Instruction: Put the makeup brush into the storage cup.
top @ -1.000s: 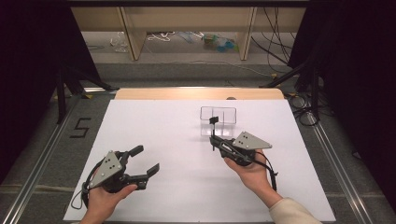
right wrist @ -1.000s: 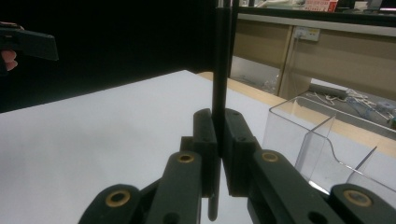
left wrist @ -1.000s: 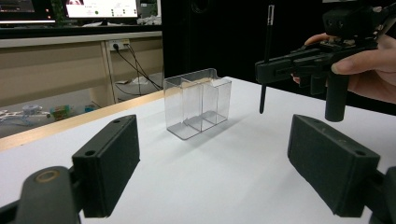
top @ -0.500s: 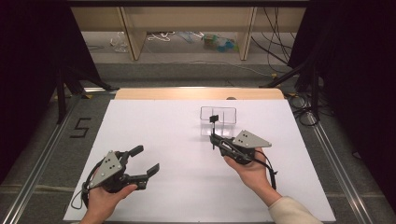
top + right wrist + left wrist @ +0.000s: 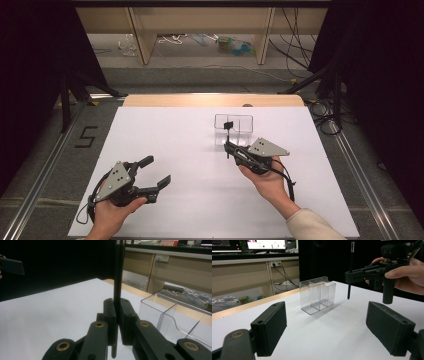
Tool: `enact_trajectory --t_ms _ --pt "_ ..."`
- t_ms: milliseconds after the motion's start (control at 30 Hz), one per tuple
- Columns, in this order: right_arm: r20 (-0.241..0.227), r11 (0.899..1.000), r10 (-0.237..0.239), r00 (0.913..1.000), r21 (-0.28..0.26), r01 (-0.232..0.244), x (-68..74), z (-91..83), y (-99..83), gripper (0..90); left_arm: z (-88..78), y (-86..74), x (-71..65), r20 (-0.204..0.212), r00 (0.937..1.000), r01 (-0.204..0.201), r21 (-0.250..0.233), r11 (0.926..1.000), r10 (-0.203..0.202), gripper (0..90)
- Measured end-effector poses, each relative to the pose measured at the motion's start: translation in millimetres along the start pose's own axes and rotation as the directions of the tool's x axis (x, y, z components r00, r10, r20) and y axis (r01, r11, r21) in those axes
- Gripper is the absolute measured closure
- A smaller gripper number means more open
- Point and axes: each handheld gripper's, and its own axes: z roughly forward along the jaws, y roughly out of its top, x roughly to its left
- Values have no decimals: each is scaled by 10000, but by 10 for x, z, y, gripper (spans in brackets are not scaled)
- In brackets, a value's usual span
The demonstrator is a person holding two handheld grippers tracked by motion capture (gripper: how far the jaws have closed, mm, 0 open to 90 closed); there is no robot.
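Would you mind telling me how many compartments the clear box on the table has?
2: the clear box has a left compartment and a right compartment, split by one divider; nothing seems hidden.

Black numeral "5" (image 5: 86,136) marked on the grey floor left of the table, nothing else legible

Container (image 5: 234,131): set on the table (image 5: 165,130), right of centre, toward the far edge.
Pen (image 5: 227,140): held upright just before the container.
Left gripper (image 5: 152,172): placed near-left, well apart.
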Motion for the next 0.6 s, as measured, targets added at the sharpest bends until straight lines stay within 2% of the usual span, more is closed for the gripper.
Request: enact_trajectory --t_ms 400,467,600 --pt "91 10000 4 10000 53 -4 -19 27 5 855 1 0 -1 3 10000 2 1 10000 -2 167" --pt "88 10000 32 10000 18 -32 -25 34 7 855 2 -3 -7 -6 9999 106 6 9999 -106 167" --pt "151 9999 123 9998 67 -124 -30 38 6 855 1 1 -2 14 10000 7 -15 10000 -7 167"
